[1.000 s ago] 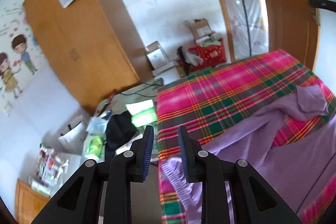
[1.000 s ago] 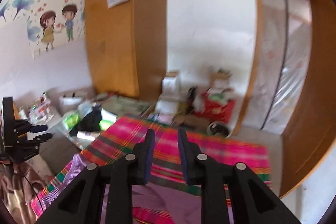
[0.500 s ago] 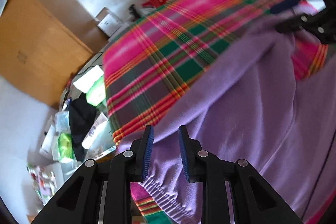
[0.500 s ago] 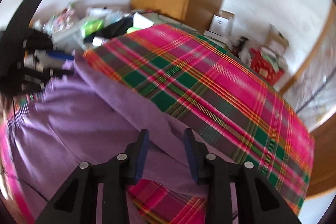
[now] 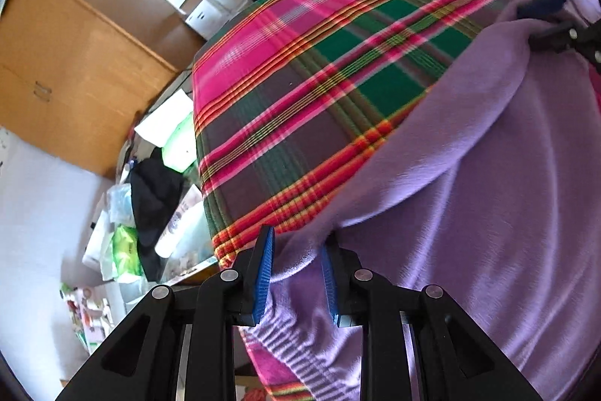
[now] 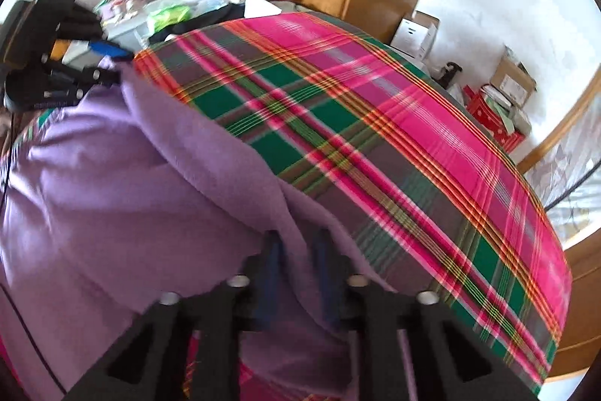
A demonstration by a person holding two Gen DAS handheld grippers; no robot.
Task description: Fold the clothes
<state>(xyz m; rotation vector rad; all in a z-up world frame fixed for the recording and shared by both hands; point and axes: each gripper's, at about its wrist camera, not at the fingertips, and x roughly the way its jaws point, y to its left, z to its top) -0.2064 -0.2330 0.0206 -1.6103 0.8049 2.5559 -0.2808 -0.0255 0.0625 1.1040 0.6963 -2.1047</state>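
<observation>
A purple fleece garment (image 5: 469,213) lies spread over a bed covered with a pink, green and red plaid sheet (image 5: 300,81). My left gripper (image 5: 295,273) stands open at the garment's ribbed edge near the bed's corner, with a fold of cloth between its blue pads. In the right wrist view the same garment (image 6: 112,194) fills the left side, and my right gripper (image 6: 296,269) is shut on a raised fold of it. Each gripper shows in the other's view: the right one (image 5: 552,21) at the far upper right, the left one (image 6: 103,64) at the upper left.
A wooden wardrobe (image 5: 75,62) stands behind the bed. A cluttered low table with a black cloth (image 5: 154,198), bags and papers sits beside the bed's corner. Cardboard boxes (image 5: 203,12) and a red box (image 6: 496,123) line the far wall, and a wooden door frame (image 6: 578,288) is at the right.
Both grippers dropped from facing the room onto the garment. The left one now straddles the ribbed edge. The right one's fingers have narrowed onto a fold.
</observation>
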